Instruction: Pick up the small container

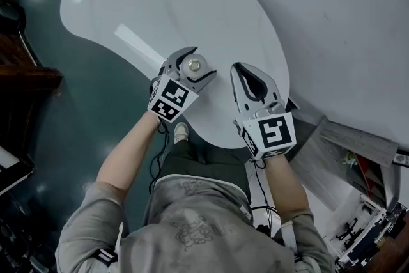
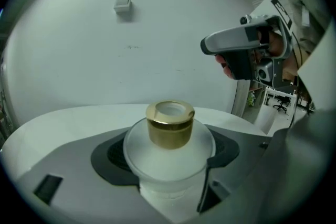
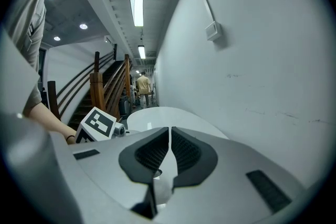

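The small container (image 2: pixel 169 150) is a frosted white jar with a gold collar (image 2: pixel 169 126) round its open neck. It sits between the jaws of my left gripper (image 1: pixel 192 68), which are shut on its round body, above the white table's near edge. In the head view the small container (image 1: pixel 193 64) shows as a pale disc inside the curved jaws. My right gripper (image 1: pixel 245 81) hovers to the right of it over the table, jaws shut with only a thin slit between the pads and nothing held. In the left gripper view the right gripper (image 2: pixel 242 44) hangs at the upper right.
The white kidney-shaped table (image 1: pixel 160 3) stands against a white wall (image 1: pixel 345 16). A dark teal floor (image 1: pixel 77 105) lies to the left and below. A wooden staircase (image 3: pixel 107 92) and a distant person (image 3: pixel 143 87) show down the corridor. A cable box (image 2: pixel 122 3) is fixed to the wall.
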A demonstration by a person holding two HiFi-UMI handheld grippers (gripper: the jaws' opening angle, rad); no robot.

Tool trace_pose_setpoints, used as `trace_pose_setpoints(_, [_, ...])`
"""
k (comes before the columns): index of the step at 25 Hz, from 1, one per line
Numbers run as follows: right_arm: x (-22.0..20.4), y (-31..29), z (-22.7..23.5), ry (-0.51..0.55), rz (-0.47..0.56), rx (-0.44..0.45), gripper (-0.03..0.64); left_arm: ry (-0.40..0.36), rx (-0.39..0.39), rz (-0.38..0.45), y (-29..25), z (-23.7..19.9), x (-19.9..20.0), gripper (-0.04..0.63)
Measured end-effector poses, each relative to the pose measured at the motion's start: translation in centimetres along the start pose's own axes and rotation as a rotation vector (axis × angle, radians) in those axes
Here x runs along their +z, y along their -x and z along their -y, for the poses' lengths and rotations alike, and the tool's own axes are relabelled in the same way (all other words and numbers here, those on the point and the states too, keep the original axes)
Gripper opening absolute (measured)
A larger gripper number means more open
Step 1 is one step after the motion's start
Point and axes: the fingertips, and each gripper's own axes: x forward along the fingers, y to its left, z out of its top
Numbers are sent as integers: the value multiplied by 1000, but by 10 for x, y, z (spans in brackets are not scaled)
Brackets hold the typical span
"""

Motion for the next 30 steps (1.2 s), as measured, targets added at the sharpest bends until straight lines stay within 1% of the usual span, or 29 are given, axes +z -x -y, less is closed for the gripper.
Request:
trace_pose_setpoints(3, [16,12,-1,5,12,-2,35,11,-1,21,15,4,23,344])
trace_pose_setpoints(10, [56,45,-1,32,35,-10,35,25,35,58,53,7,77,344])
trace_pose_setpoints(17, [102,76,-8,85,83,-24,35,8,70,108,100,10,129,344])
trace_pose_setpoints(22, [132,97,-18,120,116,-36,35,27,78,140,132,9,158,344])
trace_pose_setpoints(25, [145,111,-26,135,133,-40,35,3,92,144,151,12,171,344])
trace_pose_setpoints(30, [156,131,-42,115,137,-24,35,-15,98,168,183,22,191,344])
